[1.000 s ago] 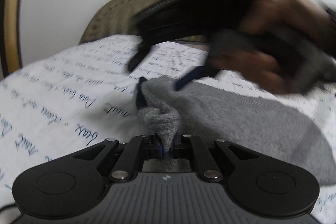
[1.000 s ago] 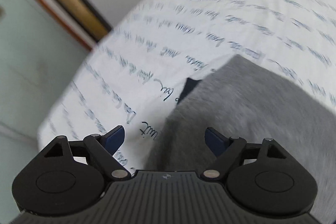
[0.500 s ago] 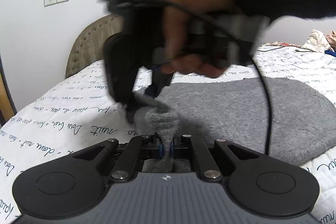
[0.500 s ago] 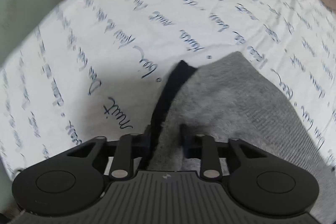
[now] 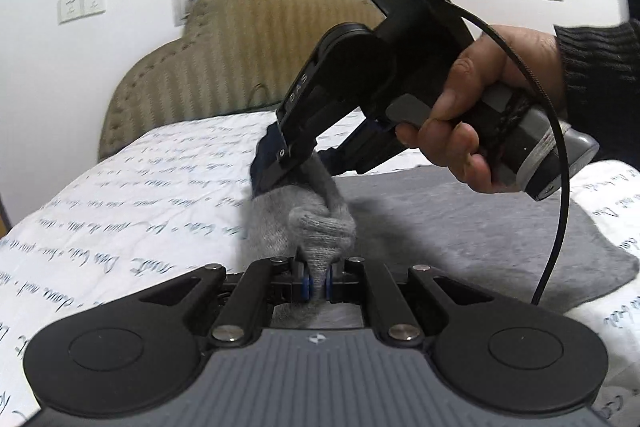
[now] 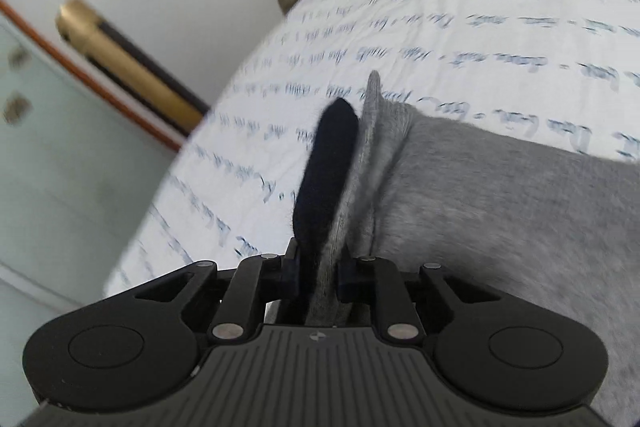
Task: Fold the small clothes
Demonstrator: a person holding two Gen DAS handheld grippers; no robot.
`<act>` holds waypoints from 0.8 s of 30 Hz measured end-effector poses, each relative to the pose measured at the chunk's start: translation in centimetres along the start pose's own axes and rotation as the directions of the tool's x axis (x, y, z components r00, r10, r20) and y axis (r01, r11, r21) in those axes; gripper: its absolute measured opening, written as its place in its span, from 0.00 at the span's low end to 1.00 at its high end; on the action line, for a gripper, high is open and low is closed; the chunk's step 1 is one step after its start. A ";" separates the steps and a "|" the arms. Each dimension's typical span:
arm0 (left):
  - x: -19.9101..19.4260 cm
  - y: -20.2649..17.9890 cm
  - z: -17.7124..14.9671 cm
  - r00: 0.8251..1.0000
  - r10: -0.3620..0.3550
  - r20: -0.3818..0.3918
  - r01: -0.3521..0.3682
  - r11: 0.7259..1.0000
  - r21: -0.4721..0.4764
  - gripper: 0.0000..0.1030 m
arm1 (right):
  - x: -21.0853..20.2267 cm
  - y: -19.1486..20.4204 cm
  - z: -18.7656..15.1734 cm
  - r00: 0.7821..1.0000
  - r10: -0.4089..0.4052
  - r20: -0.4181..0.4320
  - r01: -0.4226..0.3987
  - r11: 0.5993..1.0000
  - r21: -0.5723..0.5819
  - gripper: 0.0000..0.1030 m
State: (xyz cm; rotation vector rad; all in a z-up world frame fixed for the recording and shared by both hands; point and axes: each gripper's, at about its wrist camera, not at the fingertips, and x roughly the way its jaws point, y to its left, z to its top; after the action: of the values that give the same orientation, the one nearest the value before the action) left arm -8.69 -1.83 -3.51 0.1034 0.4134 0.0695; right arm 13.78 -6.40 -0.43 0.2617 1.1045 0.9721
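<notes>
The right gripper [image 6: 318,281], wide open over the bed [image 6: 460,39] a second ago, is now closing its jaws on the grey garment's [image 6: 500,211] dark-trimmed edge. The left gripper [image 5: 317,277] stays clenched on the neighbouring corner, so both corners are held, ready to fold.

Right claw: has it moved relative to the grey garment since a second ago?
Yes. The right claw, earlier open short of the grey garment, now closes on its dark-trimmed edge.

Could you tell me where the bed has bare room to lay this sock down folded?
The printed bedspread is free between the headboard and the grey sock. It is crowded where the left gripper and the closing right gripper pinch the sock.
</notes>
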 end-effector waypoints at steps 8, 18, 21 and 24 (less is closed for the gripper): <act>1.3 -4.1 1.0 0.998 -0.051 -0.023 0.052 0.997 0.054 0.07 | -4.5 -5.2 -1.9 0.995 0.046 0.089 -0.055 0.994 0.097 0.18; 1.9 -7.2 1.6 0.997 -0.062 -0.049 0.067 0.993 0.099 0.07 | -7.9 -12.1 -3.9 0.970 0.185 0.159 -0.225 0.930 0.290 0.29; 2.1 -7.3 1.6 0.996 -0.058 -0.065 0.064 0.993 0.097 0.07 | -7.6 -13.6 -3.6 0.950 0.243 0.195 -0.299 0.889 0.346 0.44; 2.0 -7.3 1.7 0.997 -0.055 -0.055 0.061 0.991 0.115 0.07 | -5.8 -13.6 -2.6 0.959 0.245 0.145 -0.282 0.883 0.376 0.48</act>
State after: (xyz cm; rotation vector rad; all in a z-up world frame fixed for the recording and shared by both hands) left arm -5.87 -9.09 -3.55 0.2052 0.4722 -0.0096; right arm 18.15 -19.46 -6.38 0.7983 1.1920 0.9582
